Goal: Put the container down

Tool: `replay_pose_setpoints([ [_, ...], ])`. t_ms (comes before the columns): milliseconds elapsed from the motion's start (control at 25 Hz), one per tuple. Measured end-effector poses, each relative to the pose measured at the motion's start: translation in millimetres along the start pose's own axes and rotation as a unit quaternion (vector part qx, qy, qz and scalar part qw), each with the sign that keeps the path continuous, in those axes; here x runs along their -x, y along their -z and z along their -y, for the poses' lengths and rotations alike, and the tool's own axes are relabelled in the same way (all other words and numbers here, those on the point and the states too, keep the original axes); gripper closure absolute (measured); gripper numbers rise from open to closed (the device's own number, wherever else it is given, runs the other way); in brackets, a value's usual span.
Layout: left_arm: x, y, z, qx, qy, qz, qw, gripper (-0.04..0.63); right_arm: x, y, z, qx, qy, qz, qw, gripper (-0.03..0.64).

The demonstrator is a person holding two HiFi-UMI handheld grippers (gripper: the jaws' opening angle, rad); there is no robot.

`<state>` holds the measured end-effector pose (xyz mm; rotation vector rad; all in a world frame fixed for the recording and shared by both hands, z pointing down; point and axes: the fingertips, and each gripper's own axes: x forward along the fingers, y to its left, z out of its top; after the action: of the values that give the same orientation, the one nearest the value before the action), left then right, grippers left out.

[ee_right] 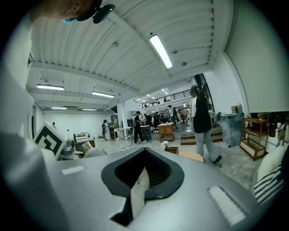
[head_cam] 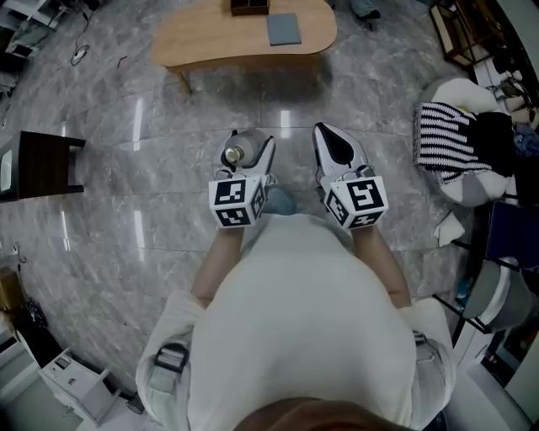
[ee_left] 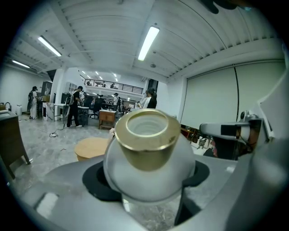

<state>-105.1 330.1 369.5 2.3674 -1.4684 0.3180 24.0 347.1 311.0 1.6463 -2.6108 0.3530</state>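
The container (head_cam: pixel 236 154) is a round frosted jar with a gold neck (ee_left: pixel 146 143) and an open mouth. It is held up in the air, over the marble floor. My left gripper (head_cam: pixel 248 145) is shut on its round body, with the black pads (ee_left: pixel 95 180) pressed against both sides. My right gripper (head_cam: pixel 335 145) hangs beside it at the same height. Its jaws are shut with only a thin slit between them (ee_right: pixel 139 182) and nothing in it. Both grippers are held out in front of the person's chest.
A light wooden table (head_cam: pixel 210 38) stands ahead, bearing a grey pad (head_cam: pixel 284 29) and a dark box (head_cam: pixel 249 7). A dark stool (head_cam: pixel 42 164) is at the left. A striped cushion (head_cam: pixel 446 139) and chairs crowd the right. People stand in the far room.
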Motion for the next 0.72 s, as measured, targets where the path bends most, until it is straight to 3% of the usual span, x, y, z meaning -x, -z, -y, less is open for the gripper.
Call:
replay_pose_setpoints([
  [720, -95, -63, -92, -0.014, 0.032, 0.000, 0.9994, 0.247, -135, -28, 6, -0.009, 0.003, 0.000, 1.000, 0.615],
])
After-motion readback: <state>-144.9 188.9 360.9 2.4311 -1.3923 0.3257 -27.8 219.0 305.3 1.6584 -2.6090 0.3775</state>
